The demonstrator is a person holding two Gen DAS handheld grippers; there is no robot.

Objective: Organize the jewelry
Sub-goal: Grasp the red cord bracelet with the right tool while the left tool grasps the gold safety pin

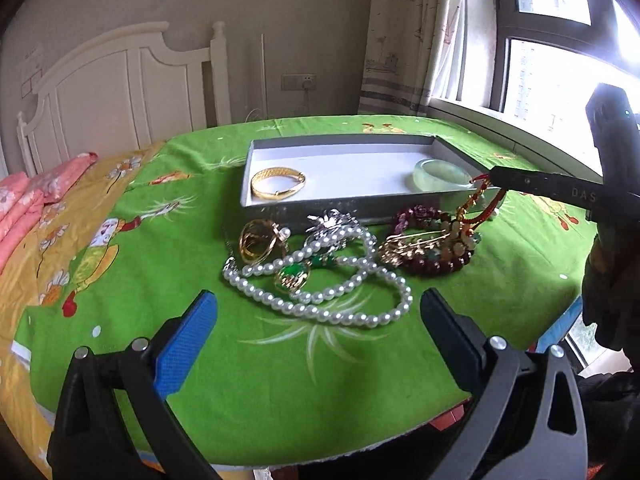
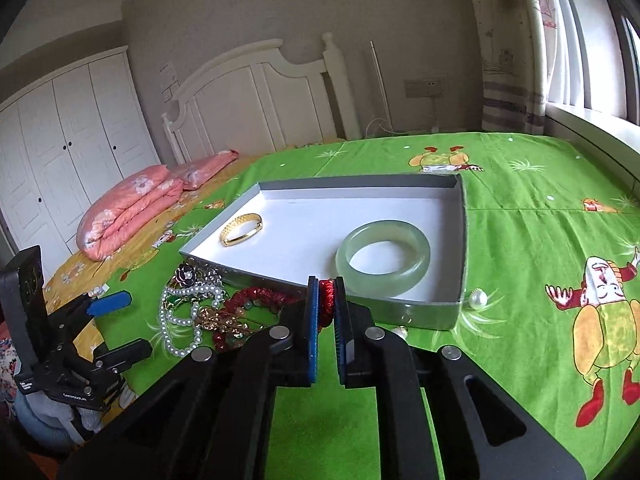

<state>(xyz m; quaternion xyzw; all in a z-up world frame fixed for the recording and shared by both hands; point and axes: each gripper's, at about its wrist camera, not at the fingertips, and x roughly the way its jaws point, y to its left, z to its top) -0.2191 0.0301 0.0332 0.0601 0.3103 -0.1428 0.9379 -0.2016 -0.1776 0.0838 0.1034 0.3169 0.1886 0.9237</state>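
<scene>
Two bangles lie in the tray; right gripper jaws clamp the red bracelet, left gripper jaws apart, the tangled pile ahead unsorted.

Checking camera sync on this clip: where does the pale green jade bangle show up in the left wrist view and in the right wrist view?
Left wrist view: jade bangle at right of centre, in the right end of the grey box.
Right wrist view: jade bangle at centre, just beyond the right gripper.
Shared landmark: gold bracelet at the box's other end.
</scene>
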